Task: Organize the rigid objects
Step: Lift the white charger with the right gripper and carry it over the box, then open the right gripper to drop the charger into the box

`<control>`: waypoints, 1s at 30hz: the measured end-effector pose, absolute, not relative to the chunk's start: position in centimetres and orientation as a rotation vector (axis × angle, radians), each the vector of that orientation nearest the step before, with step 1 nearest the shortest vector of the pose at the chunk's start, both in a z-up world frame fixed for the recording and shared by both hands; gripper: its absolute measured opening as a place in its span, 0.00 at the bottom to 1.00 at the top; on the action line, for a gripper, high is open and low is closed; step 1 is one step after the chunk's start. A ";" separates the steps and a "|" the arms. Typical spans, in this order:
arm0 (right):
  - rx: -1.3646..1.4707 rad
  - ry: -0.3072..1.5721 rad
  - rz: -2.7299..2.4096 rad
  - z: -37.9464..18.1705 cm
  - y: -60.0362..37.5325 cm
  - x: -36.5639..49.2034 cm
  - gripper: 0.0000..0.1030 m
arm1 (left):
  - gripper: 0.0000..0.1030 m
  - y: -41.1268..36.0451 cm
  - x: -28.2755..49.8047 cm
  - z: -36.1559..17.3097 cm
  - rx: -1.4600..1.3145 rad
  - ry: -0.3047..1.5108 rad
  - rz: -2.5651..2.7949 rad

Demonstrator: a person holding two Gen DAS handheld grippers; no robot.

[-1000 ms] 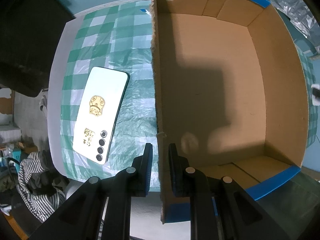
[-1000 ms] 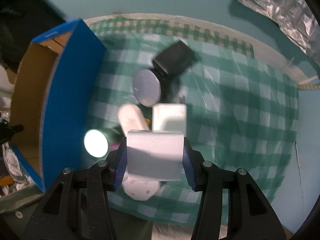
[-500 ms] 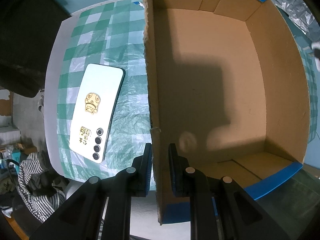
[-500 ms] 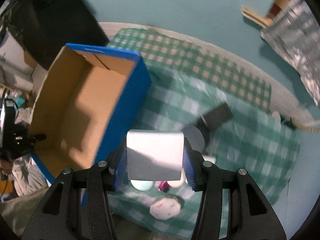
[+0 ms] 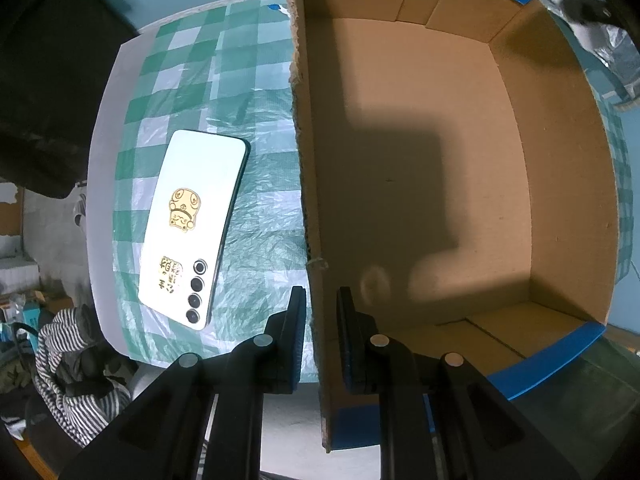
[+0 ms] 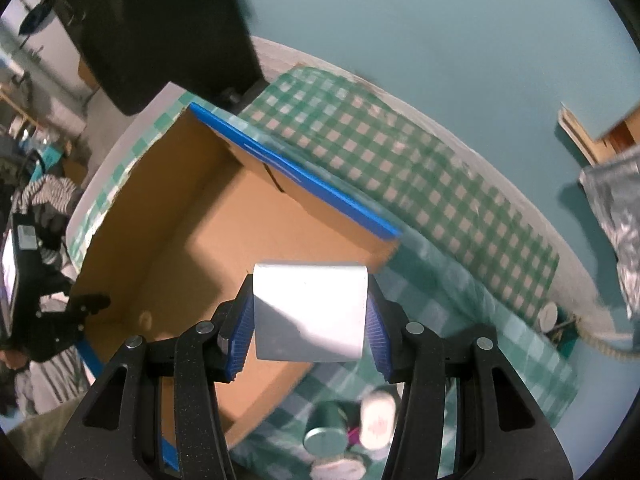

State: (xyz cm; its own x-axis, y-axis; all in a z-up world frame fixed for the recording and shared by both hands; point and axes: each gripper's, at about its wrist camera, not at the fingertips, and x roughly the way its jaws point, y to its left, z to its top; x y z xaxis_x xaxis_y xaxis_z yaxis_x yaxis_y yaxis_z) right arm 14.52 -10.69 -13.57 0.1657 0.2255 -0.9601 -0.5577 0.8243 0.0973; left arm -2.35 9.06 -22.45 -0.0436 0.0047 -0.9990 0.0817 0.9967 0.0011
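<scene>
- The thing I'm sorting right now is the white block (image 6: 310, 316). It's up in the air over the near right part of the cardboard box (image 6: 192, 240), not inside it yet.
- So I'd call this the carry-and-drop step: block picked, box is the target, the drop itself not done.
- The box floor (image 5: 420, 184) looks bare from the left camera, just shadows on it, so I reckon there's loads of room to put the block anywhere.
- Next move, as I read it: go a bit further left past the blue rim (image 6: 296, 172), lower into the box, then let go. Main worry is clipping the near wall on the way down.
- The right gripper (image 6: 310, 322) is pinching the block, blue pads flat on both its sides, jaws only partly spread.
- The left gripper (image 5: 320, 332) is nearly pressed together, clamped on the box's left wall (image 5: 310, 240), one finger outside and one inside. Looks like it's steadying the box.
- Further out: a phone (image 5: 194, 226) lies face down on the checked tablecloth (image 5: 248, 92), left of the box.
- A few round containers (image 6: 348, 436) sit on the cloth to the right of the box, blurry.
</scene>
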 end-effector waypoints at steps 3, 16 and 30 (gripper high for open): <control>-0.339 1.306 0.578 -14.6 -9.2 15.1 0.48 | 0.14 9.0 -2.4 -22.5 0.067 1.616 -0.063; -0.403 1.403 0.565 -19.7 -7.2 16.3 0.48 | 0.14 9.6 -2.2 -22.9 0.048 1.634 -0.053; -0.367 1.383 0.522 -19.7 -8.1 16.6 0.48 | 0.15 9.6 -2.6 -22.9 0.072 1.643 -0.055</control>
State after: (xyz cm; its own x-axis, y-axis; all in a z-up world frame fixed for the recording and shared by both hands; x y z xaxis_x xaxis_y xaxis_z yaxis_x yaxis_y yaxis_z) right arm 16.60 -8.05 -19.71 0.1029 0.1342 -0.9856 -0.5509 0.8327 0.0559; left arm -2.60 9.56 -22.94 -0.0723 0.0131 -0.9973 0.0804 0.9967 0.0073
